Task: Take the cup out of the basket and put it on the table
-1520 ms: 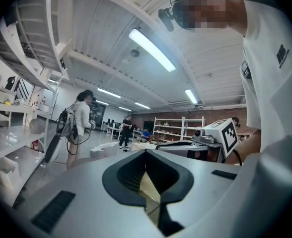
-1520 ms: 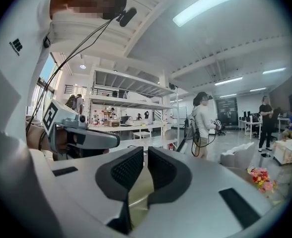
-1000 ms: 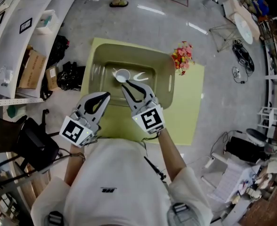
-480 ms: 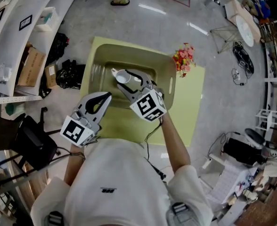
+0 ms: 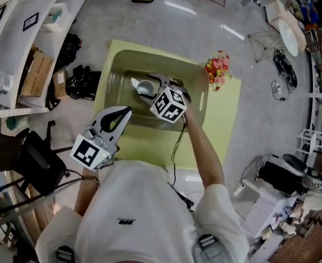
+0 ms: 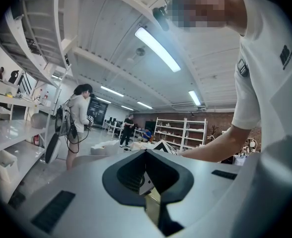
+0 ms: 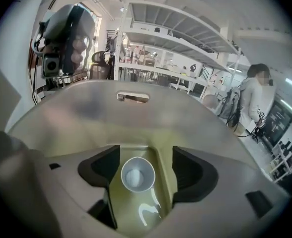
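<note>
Olive basket [image 5: 113,70] on your table [image 5: 226,114], one white cup [image 7: 137,174] upright on its floor, your right gripper [image 7: 146,166] jaws just opening, apart around the cup, your left gripper [image 6: 147,155] jaws together, empty, pale streak [image 7: 147,212] beside the cup unclear

The left gripper [image 6: 146,155] points level into the room, its jaws closed tip to tip with nothing between them. At right the wearer's forearm [image 6: 210,150] reaches out from a white sleeve [image 6: 265,83]. Further off, 1 person with a backpack [image 6: 79,118] stands at left, with shelving [image 6: 178,130] beyond and strip lights [image 6: 156,48] overhead.
</note>
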Demonstrator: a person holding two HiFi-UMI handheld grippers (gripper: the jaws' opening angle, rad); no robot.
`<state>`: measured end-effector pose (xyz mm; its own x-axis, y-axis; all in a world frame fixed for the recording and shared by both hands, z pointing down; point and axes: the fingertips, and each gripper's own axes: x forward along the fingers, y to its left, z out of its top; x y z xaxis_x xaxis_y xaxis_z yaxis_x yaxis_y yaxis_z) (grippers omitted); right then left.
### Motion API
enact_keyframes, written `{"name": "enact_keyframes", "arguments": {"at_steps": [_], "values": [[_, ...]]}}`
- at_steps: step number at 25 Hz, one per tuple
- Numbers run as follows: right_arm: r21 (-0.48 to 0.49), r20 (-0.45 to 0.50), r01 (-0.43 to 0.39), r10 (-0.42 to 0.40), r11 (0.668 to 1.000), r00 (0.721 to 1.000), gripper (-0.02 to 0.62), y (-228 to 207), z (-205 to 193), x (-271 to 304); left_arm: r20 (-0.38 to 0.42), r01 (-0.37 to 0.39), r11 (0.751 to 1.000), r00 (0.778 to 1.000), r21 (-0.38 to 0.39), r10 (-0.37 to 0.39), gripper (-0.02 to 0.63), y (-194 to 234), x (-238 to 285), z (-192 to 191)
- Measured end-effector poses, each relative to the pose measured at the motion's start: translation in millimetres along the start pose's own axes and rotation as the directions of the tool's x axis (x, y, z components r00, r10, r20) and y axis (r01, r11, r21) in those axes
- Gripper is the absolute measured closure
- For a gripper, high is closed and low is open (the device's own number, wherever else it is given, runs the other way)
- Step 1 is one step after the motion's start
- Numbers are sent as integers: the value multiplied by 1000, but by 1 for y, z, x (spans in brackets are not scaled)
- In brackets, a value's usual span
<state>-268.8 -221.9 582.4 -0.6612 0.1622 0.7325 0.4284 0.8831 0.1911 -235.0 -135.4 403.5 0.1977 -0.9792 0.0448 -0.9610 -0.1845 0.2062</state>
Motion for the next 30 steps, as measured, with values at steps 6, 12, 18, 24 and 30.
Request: {"name": "enact_keyframes", "arguments": {"at_steps": [6, 12, 18, 24, 30], "values": [[-35, -84, -78, 74, 996, 994, 232, 7, -26, 29, -8, -4, 1000, 1000, -9, 4, 594, 4, -1, -2], [-26, -142, -149, 144, 988, 979, 192, 12, -45, 53, -8, -3, 1000, 1000, -8, 3, 594, 7, 0, -2], [-28, -217, -197, 186, 980, 958, 175, 17, -70, 72, -14, 1, 1000, 1000, -9, -1, 594, 6, 3, -3], [-6, -221, -183, 177, 983, 959, 176, 18, -80, 84, -22, -2, 1000, 1000, -17, 2, 594, 6, 2, -7], [-39, -243, -176, 161, 984, 956, 222, 16, -78, 84, -20, -6, 1000, 1000, -23, 6, 594, 7, -1, -7]]}}
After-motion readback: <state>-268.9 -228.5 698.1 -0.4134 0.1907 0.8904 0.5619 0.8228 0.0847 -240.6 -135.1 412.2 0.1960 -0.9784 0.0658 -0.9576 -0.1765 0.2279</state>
